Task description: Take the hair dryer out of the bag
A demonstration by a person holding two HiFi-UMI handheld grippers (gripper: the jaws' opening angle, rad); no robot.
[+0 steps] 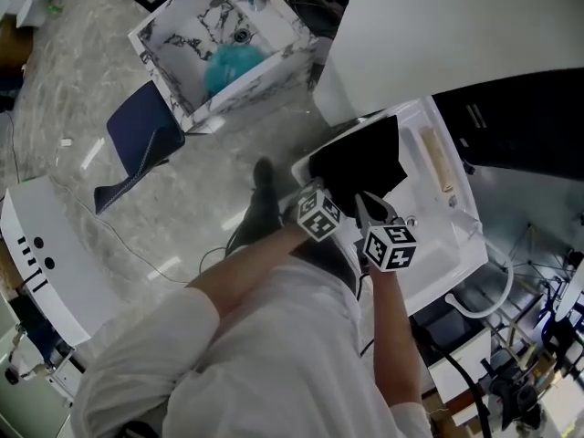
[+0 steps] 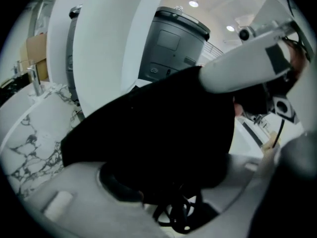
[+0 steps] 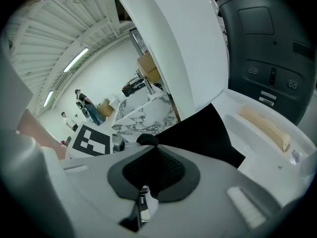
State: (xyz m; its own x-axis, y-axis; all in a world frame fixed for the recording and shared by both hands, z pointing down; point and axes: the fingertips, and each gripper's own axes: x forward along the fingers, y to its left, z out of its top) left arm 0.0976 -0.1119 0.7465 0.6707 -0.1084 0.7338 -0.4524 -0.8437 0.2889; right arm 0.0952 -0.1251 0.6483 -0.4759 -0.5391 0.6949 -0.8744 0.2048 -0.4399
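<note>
- Black bag (image 1: 360, 158) lies flat on the white desk (image 1: 438, 245), toward its left end, just beyond both of your tools.
- Your left hand-held gripper (image 1: 321, 190) is released. In the left gripper view (image 2: 178, 197) its two grey jaws stand wide apart low in the frame. The bag (image 2: 158, 138) fills the space ahead of and above them, and neither pad presses on it.
- Looped black cord (image 2: 178, 214) shows under the bag's near edge, between those open jaws.
- No view shows the hair dryer itself, so you cannot tell from here whether it sits inside the bag.
- Your right hand-held gripper (image 1: 376, 210) is clenched. In the right gripper view the dark pads meet (image 3: 156, 170), with the tip close to the bag's (image 3: 203, 135) near edge.
- A thin light-and-dark sliver sits in the slit below those pads. It is too small to identify.
- The two tools sit side by side. The left one's marker cube (image 3: 91, 140) lies just left of your right jaws.
- Beige bar (image 1: 436, 161) lies on the desk to the right of the bag, clear of it. The right gripper view shows it on the far right (image 3: 263, 122), with bare desk (image 3: 262, 155) between it and the bag.
- Marble-patterned box (image 1: 182, 39) stands on the floor, far left, with a teal object (image 1: 233, 67) inside.
- Navy chair (image 1: 141, 135) stands near the box, on its near side.
</note>
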